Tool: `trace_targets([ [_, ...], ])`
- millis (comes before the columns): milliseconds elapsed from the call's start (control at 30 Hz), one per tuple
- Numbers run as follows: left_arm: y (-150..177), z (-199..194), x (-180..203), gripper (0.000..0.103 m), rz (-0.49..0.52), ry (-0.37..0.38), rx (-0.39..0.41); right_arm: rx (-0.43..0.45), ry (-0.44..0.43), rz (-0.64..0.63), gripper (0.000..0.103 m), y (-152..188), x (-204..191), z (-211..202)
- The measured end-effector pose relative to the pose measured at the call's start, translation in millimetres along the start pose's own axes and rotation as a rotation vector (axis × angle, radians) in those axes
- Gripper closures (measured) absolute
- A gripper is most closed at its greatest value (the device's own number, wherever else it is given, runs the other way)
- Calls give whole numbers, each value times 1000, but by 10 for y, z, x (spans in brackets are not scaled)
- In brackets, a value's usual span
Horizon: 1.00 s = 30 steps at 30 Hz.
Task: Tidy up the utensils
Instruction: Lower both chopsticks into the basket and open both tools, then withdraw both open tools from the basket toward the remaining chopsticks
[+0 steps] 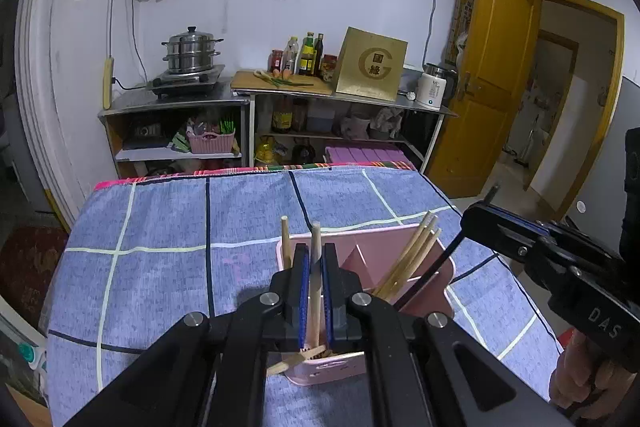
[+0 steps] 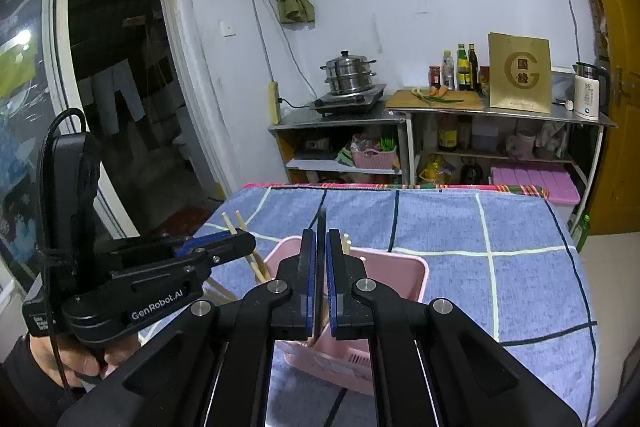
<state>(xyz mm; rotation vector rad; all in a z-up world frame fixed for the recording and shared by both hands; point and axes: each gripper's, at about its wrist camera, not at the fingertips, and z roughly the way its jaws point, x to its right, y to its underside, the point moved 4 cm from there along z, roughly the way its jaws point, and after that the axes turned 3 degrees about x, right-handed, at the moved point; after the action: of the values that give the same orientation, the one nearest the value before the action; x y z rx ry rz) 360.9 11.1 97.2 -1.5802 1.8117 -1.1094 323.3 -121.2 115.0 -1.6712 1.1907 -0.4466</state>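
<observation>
Right gripper (image 2: 319, 247) jaws clamp thin dark utensil (image 2: 321, 223) above pink holder (image 2: 416, 267); left gripper (image 2: 244, 241) beside chopsticks (image 2: 256, 269).

One pink holder (image 1: 404, 247), two grippers (image 1: 315, 259).

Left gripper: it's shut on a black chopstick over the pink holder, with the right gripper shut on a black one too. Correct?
Not quite. The left wrist view shows the left gripper shut on a light wooden chopstick, not black. The right gripper does clamp a black chopstick over the pink holder.
</observation>
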Motion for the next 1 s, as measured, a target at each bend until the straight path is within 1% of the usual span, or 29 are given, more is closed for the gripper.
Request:
trace_targets([
  [233, 37, -161, 24, 96, -1, 0, 24, 17, 4, -17, 94, 16, -31, -139],
  [533, 126, -649, 115, 92, 1, 18, 95, 62, 7, -32, 90, 120, -64, -547],
  [633, 193, -818, 146, 92, 13, 9, 116, 77, 4, -31, 89, 185, -75, -713],
  [833, 498, -1162, 219, 91, 19, 22, 142, 85, 13, -34, 88, 386, -110, -970],
  [1000, 827, -1313, 222, 90, 9, 24, 135, 76, 15, -17, 87, 605, -83, -1135],
])
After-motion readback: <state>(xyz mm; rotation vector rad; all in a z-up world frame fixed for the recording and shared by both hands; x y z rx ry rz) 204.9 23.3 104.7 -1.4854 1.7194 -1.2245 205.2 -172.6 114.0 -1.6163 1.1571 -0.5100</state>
